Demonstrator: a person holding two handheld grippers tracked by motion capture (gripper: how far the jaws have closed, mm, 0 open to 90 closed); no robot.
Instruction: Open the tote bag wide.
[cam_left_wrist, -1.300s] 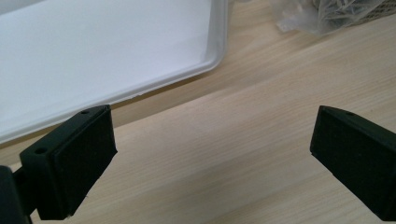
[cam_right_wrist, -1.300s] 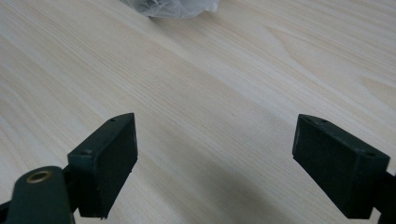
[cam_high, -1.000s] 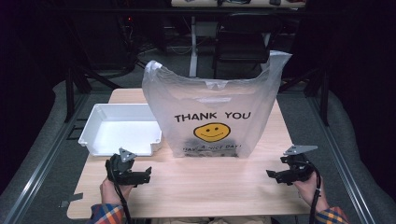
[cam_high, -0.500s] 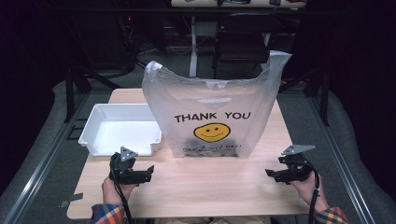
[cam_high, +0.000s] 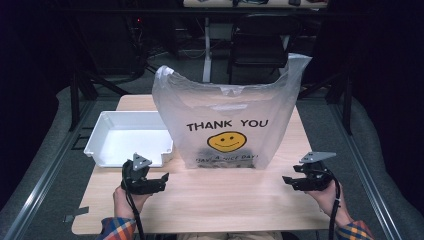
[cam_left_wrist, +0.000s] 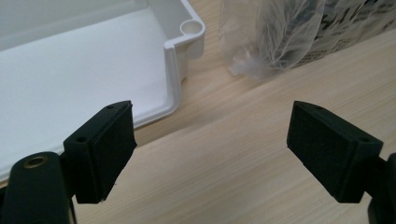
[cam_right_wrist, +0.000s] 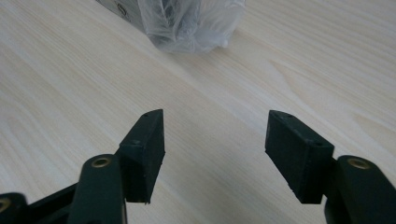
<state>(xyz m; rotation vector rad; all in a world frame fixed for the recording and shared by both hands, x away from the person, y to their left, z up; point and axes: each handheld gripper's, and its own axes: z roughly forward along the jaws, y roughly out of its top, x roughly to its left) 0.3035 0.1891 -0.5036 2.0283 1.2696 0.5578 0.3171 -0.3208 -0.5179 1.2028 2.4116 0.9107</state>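
Inside the plastic bag (cam_high: 227, 120), dark contents stay blurred; both claws gape, holding nothing.

A clear plastic bag (cam_high: 227, 120) bears black "THANK YOU" lettering over a yellow smiley face; at its 9 o'clock sits a plain white tray (cam_high: 102, 145), both on a pale wood-grain table (cam_high: 225, 200); sleeve cuffs (cam_high: 117, 230) are orange-and-blue plaid

my table (cam_high: 225, 200) is pale wood; on it a white tray (cam_high: 100, 152) sits at my left, just beside a clear bag (cam_high: 225, 120) standing upright mid-table
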